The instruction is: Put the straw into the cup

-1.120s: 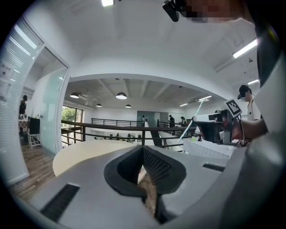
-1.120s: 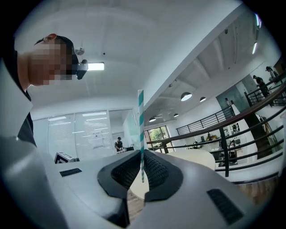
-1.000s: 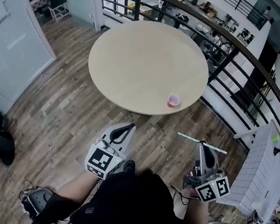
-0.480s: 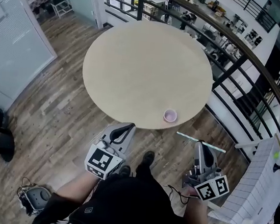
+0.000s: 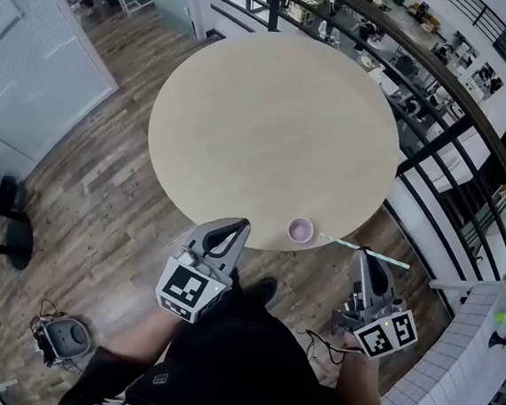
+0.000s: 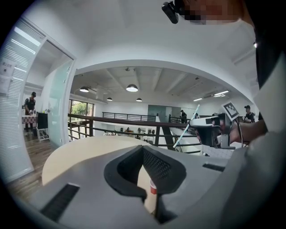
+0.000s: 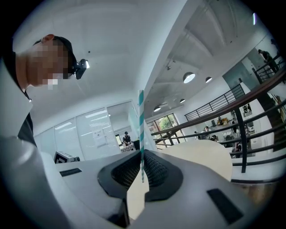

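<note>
A small pink cup (image 5: 300, 230) stands upright near the round beige table's (image 5: 261, 118) near edge. My right gripper (image 5: 360, 263) is shut on a white and teal striped straw (image 5: 366, 251). The straw lies crosswise just off the table edge, to the right of the cup. In the right gripper view the straw (image 7: 141, 129) rises upright from the jaws of the right gripper (image 7: 142, 176). My left gripper (image 5: 225, 232) is shut and holds nothing, its tips at the table edge left of the cup. The left gripper view shows the cup (image 6: 153, 188) past the left gripper's (image 6: 149, 179) jaws, with the straw (image 6: 187, 125) at the right.
A dark metal railing (image 5: 437, 144) curves round the table's far and right sides. Wooden floor (image 5: 103, 183) lies to the left, with a glass wall (image 5: 27, 51) beyond it. A small grey device (image 5: 62, 337) sits on the floor. A white ribbed panel (image 5: 455, 368) stands at the right.
The view has closed in on the table. The cup now lies much nearer both grippers, and the straw sits beside the table edge. Both grippers keep their hold and posture.
</note>
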Action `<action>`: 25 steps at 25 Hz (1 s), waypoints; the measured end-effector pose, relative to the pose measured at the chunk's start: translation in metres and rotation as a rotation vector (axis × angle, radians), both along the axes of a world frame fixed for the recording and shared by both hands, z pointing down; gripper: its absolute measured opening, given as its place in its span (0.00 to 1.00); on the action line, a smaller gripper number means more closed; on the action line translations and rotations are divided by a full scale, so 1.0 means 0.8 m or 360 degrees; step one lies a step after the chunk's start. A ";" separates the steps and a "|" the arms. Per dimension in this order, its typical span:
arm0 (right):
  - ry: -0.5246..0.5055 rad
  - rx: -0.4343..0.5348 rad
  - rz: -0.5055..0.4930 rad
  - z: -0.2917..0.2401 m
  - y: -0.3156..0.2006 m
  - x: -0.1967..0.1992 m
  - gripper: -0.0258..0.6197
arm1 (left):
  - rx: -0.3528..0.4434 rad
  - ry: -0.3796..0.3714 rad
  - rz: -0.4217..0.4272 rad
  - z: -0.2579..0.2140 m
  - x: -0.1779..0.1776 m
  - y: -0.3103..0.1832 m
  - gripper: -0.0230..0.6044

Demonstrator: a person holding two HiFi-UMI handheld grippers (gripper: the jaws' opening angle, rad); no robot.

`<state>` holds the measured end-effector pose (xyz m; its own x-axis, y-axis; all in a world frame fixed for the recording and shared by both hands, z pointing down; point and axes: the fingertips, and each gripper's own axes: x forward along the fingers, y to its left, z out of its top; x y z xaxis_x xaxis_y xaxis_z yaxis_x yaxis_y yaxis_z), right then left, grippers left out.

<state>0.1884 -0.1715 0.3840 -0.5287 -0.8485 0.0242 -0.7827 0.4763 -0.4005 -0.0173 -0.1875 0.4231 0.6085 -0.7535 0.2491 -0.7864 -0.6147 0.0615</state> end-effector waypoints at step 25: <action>0.0102 -0.0369 -0.0032 0.134 -0.095 -0.024 0.10 | -0.0245 0.0052 0.0194 0.114 0.047 -0.106 0.05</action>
<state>0.1696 -0.2477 0.4908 -0.5364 -0.8058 0.2509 -0.8013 0.3931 -0.4509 0.0207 -0.2724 0.5145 0.7024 -0.6284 0.3343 -0.7029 -0.6864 0.1867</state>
